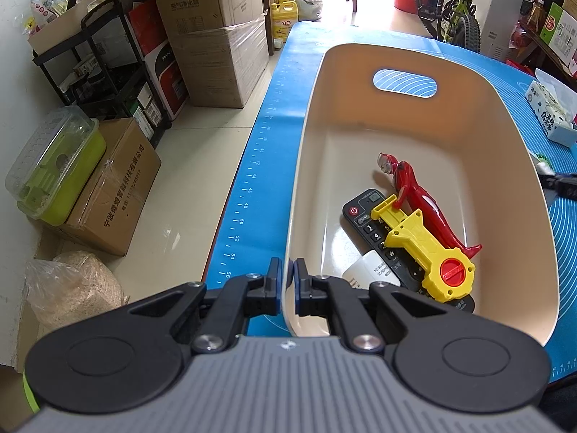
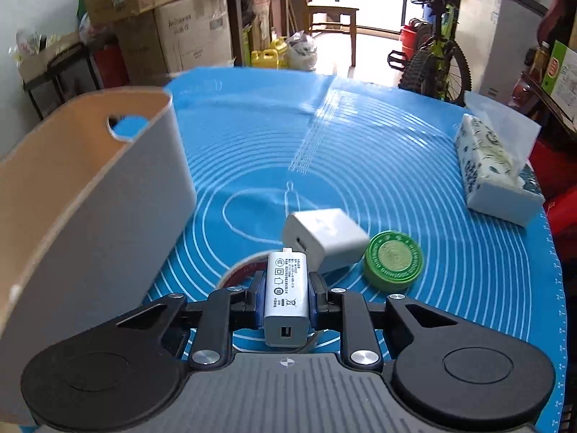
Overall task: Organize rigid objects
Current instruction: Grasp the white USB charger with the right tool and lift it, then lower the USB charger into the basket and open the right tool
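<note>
My left gripper (image 1: 287,281) is shut on the near rim of the beige basket (image 1: 360,126), the wall pinched between its blue pads. Inside the basket lie a red figure (image 1: 414,195), a yellow toy tool with a red knob (image 1: 422,249), a black remote (image 1: 364,223) and a small white piece (image 1: 368,270). My right gripper (image 2: 287,288) is shut on a long white charger (image 2: 286,296), held just above the blue mat (image 2: 288,144). Beyond it lie a white cube charger (image 2: 324,238) and a green round tin (image 2: 393,256). The basket (image 2: 90,187) stands to the left.
A roll of tape (image 2: 238,270) lies partly hidden under the right gripper. A tissue pack (image 2: 494,176) sits at the mat's right edge. Cardboard boxes (image 1: 216,36), a black rack (image 1: 108,72) and a bicycle (image 1: 454,11) stand on the floor beyond the table.
</note>
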The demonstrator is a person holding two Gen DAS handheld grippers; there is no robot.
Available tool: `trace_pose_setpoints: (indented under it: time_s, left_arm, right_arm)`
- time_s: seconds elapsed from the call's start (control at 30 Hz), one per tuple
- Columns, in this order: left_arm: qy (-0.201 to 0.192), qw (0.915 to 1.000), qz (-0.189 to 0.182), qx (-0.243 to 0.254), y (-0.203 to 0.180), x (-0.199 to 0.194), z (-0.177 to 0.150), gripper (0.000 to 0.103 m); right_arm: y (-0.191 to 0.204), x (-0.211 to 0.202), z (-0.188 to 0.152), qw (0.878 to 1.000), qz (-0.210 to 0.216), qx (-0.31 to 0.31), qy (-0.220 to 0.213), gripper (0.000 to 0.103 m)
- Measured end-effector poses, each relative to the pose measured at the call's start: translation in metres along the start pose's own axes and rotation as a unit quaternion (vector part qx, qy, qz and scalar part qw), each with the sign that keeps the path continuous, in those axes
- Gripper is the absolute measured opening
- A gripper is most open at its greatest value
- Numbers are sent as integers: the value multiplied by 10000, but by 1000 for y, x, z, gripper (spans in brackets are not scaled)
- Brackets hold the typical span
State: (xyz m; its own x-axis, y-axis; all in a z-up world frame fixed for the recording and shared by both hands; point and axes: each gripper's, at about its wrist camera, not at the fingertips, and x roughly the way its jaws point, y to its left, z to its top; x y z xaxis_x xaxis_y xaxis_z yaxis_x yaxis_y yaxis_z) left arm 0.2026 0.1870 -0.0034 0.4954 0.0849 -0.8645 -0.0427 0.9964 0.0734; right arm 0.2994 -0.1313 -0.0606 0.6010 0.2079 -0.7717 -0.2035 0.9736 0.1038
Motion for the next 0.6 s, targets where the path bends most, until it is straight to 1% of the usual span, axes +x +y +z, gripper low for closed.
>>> trace_pose_setpoints:
  time_s: [0.13, 0.27, 0.47, 0.6]
  left_arm:
    - [-5, 10000, -9, -14, 1, 0, 0, 8]
    - [-6, 10000, -8, -20, 2, 0, 0, 8]
    - [-5, 10000, -21, -44, 1, 0, 0, 8]
    - [-8, 10000, -19, -32, 0, -1, 0, 8]
  right_arm:
    - [-5, -23, 8, 9995, 196, 137, -209, 32]
    - [2, -48, 21, 9979, 423, 140, -468, 32]
    - [40, -81, 41, 9920, 961, -94, -818, 32]
    - [77, -86, 44, 9877, 1255, -431, -831, 32]
